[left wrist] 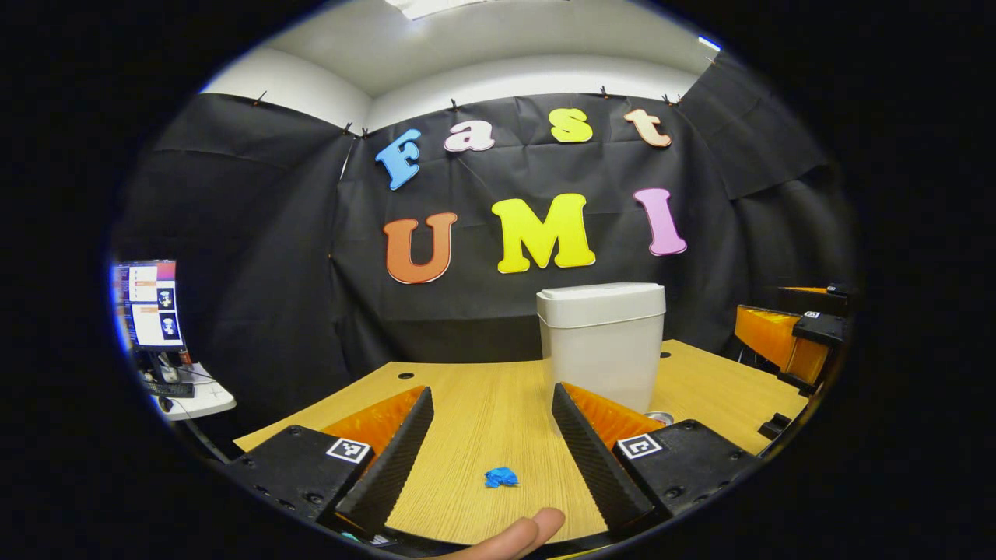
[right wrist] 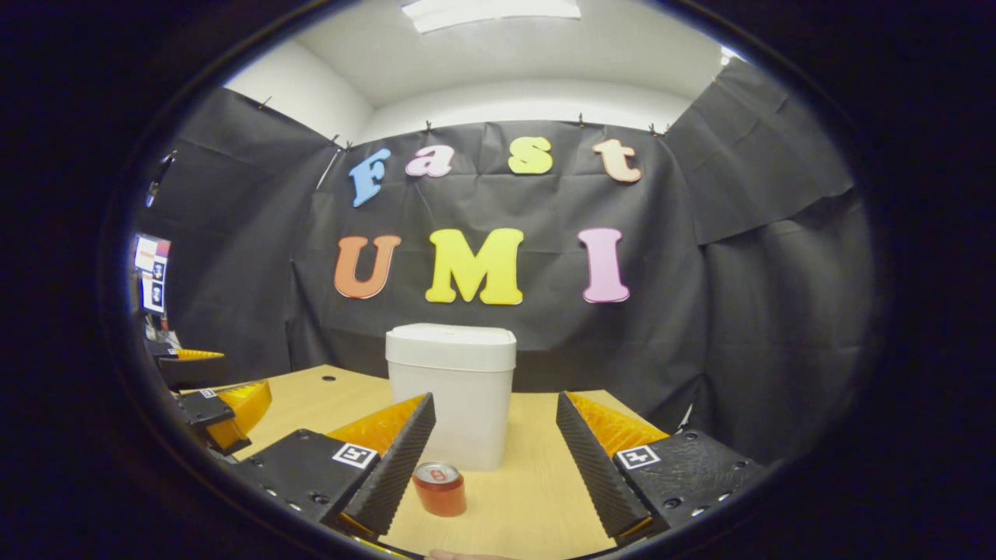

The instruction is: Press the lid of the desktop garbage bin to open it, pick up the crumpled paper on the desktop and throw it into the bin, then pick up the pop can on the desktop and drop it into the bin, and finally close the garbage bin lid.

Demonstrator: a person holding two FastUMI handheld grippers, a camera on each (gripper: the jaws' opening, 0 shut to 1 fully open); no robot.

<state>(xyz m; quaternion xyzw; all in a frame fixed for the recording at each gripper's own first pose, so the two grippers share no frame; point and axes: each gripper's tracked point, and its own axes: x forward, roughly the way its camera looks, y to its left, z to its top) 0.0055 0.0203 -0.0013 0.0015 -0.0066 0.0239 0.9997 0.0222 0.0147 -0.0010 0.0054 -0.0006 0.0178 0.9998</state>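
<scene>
Fingers (right wrist: 389,474) apart, pop can (right wrist: 440,489) upright

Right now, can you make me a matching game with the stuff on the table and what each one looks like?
Things:
1. bin
2. paper ball
3. can
4. table

Looks:
A. small, blue and crumpled
B. wooden, light brown
C. white, lid shut
D. red, standing upright

Pairs: 1-C, 2-A, 3-D, 4-B
</scene>
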